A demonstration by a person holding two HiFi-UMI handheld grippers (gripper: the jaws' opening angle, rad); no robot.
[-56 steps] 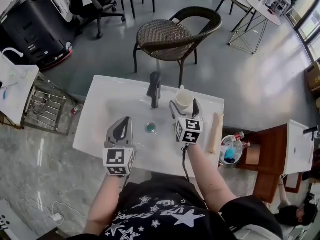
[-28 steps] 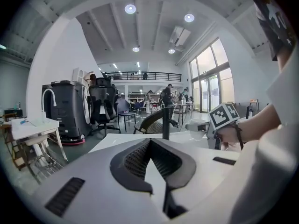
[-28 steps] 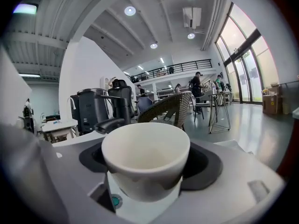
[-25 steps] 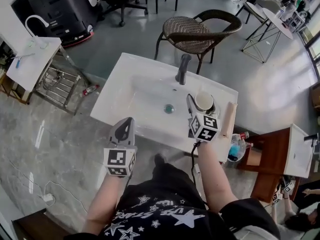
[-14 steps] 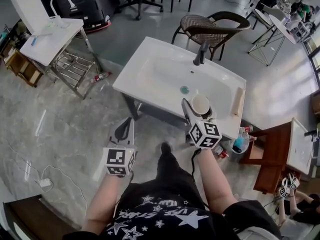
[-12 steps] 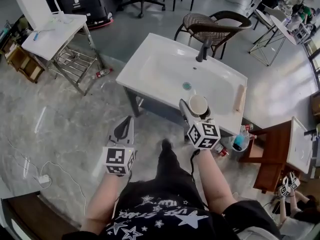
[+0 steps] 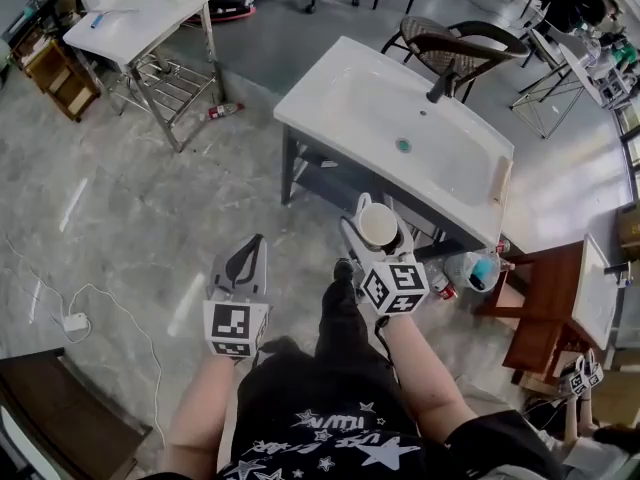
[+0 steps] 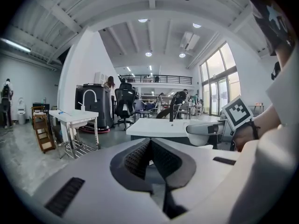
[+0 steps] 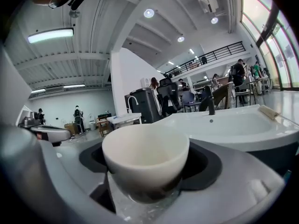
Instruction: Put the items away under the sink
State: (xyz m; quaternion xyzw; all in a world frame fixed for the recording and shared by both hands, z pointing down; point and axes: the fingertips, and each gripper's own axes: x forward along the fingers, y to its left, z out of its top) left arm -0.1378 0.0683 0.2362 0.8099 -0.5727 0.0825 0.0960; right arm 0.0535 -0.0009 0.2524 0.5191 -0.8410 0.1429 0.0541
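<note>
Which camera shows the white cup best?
The right gripper view: the cup fills it, close up between the jaws. The head view shows the cup small, from above; the left gripper view only its side.

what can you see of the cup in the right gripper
The cup is small, round and cream-white, smooth and glossy like ceramic; no handle shows. It stands upright, mouth up, and looks empty. The right gripper is shut on its lower body, a jaw on each side, holding it in the air in front of the sink. Something clear and crinkled shows under its base; I cannot tell what.
</note>
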